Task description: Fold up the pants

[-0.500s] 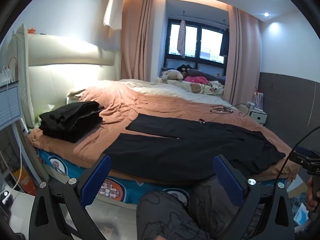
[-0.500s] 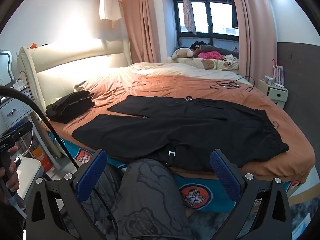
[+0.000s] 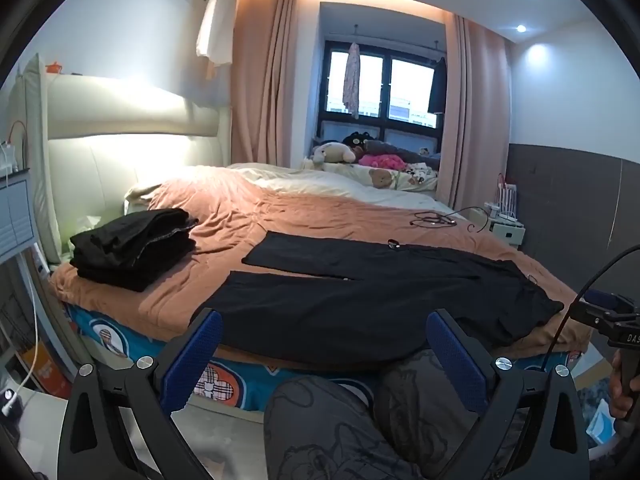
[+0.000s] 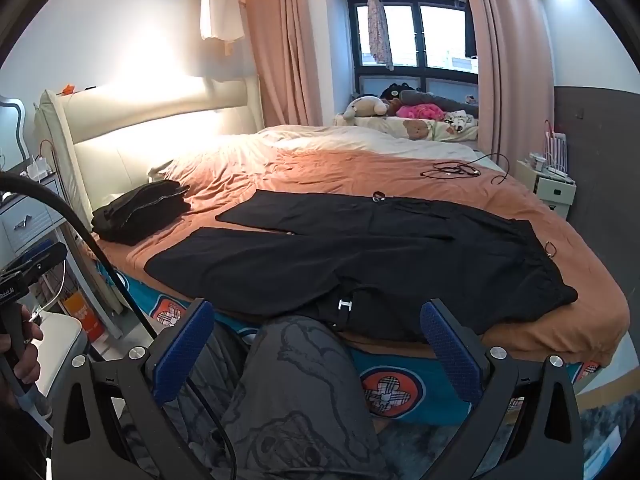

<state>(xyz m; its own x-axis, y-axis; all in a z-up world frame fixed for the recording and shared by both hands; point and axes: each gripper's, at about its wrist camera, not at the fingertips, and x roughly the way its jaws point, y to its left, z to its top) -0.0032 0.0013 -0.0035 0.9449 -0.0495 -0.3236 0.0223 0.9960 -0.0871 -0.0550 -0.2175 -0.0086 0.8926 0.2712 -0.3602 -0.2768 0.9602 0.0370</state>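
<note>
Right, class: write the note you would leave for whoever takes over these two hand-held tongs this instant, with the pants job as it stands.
Left tongs: open, empty, held short of the bed's near edge.
Right tongs: open, empty, also short of the bed.
Black pants: spread flat on the orange blanket, legs apart and pointing toward the headboard, waistband at the other end, one side hanging slightly over the near edge.
Folded pile of black clothes: beside the leg ends, near the headboard.
Done: pants laid out.
Left: every fold; probably start by bringing one leg over the other.
</note>
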